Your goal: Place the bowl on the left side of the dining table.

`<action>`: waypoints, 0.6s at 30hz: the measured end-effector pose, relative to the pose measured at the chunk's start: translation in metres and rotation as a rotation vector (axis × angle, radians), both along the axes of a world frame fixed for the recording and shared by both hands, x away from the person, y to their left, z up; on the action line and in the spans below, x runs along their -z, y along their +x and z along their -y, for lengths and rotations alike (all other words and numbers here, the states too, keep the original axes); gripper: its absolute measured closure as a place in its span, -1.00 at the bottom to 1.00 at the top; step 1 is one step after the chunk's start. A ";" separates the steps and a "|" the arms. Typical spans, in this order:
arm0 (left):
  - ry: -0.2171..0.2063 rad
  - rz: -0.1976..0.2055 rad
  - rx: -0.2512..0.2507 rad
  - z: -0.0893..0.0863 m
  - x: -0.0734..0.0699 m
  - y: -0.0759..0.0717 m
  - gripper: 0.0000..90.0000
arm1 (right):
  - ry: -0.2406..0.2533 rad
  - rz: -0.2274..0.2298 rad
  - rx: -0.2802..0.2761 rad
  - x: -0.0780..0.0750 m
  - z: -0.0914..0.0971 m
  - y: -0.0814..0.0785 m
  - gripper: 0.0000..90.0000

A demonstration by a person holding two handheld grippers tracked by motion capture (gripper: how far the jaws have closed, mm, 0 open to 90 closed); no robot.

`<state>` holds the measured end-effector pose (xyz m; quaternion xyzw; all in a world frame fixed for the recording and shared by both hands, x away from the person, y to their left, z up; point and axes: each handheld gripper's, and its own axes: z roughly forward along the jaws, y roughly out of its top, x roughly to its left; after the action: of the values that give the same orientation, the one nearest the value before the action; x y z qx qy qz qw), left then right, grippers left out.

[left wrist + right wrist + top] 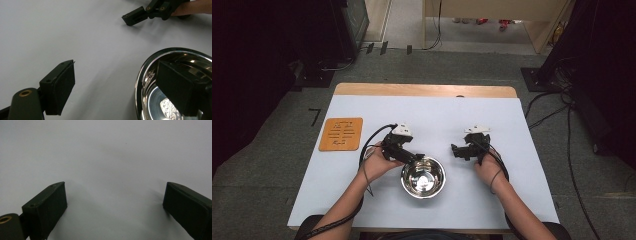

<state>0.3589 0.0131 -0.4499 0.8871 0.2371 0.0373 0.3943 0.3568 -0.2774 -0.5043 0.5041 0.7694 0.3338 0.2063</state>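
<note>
A stainless steel bowl [423, 177] sits on the white surface [437, 120] near its front edge. The left gripper [117, 85] is spread wide across the bowl's rim, one jaw inside the bowl and the other outside over the surface; whether either touches the metal is hard to tell. The right gripper [115, 205], jaws wide apart, hovers over bare surface well right of the bowl. An orange mat [341, 133] lies at the left edge.
</note>
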 end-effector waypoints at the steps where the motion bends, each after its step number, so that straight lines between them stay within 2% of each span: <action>1: -0.002 -0.002 0.003 0.001 0.000 0.000 -0.64 | 0.000 0.000 0.000 0.000 0.000 0.000 -0.89; 7: -0.007 -0.006 0.020 0.004 0.003 -0.002 -0.64 | 0.000 0.000 0.000 0.000 0.000 0.000 -0.89; 18: 0.025 -0.016 0.067 0.012 0.013 -0.005 -0.64 | 0.000 0.001 -0.001 0.000 0.000 0.000 -0.89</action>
<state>0.3538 0.0007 -0.4628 0.8997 0.2096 0.0199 0.3823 0.3569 -0.2774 -0.5044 0.5037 0.7695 0.3339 0.2067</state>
